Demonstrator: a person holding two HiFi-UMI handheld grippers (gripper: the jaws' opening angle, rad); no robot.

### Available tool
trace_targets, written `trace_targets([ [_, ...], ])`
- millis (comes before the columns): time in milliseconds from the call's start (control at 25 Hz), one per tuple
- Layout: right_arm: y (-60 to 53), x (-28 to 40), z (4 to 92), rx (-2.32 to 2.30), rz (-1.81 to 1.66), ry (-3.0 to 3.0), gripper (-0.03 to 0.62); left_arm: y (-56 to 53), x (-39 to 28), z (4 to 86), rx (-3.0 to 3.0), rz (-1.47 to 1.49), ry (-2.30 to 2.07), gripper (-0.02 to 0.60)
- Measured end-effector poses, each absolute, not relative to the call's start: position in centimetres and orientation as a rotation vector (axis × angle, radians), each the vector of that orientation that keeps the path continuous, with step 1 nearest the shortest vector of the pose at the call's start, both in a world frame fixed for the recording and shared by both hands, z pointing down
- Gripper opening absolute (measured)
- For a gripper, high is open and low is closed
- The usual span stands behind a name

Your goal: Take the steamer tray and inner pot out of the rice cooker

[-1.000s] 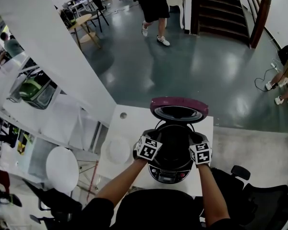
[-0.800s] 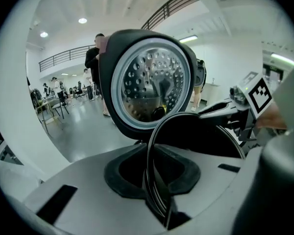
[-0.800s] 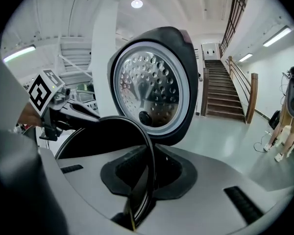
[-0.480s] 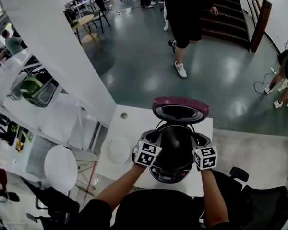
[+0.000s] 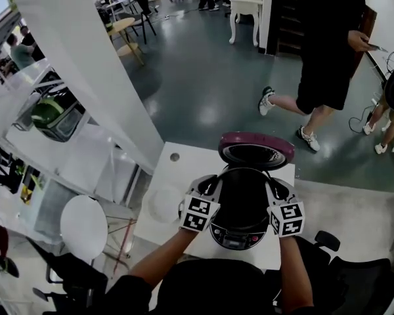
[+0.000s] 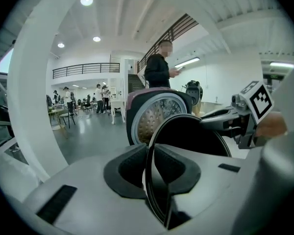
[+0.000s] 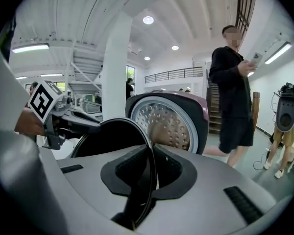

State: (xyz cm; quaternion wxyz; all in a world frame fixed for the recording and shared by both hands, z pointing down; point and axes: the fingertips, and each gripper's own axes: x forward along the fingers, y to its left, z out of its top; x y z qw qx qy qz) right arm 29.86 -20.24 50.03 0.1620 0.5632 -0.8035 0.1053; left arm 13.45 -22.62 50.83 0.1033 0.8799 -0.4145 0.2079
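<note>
The black inner pot hangs above the rice cooker body, whose maroon lid stands open behind it. My left gripper is shut on the pot's left rim and my right gripper on its right rim. In the left gripper view the thin rim runs between the dark pads of the left gripper, with the pot's hollow beyond. The right gripper view shows the rim pinched in the right gripper the same way. I cannot make out a steamer tray for certain.
The cooker stands on a small white table with a pale round thing lying left of it. A person in black walks on the floor behind the table. A white pillar rises at the left, an office chair at lower right.
Both grippers have risen with the inner pot held between them, so it sits higher over the cooker. The person in black has walked from the back toward the right.
</note>
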Motion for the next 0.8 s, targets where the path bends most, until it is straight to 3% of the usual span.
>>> trace_targets([
  [800,-19.3,15.9,45.9,1.479,0.191,-2.357,0.038,-20.1,-0.6,47.5,2.531,0.459,-1.37,0.051],
])
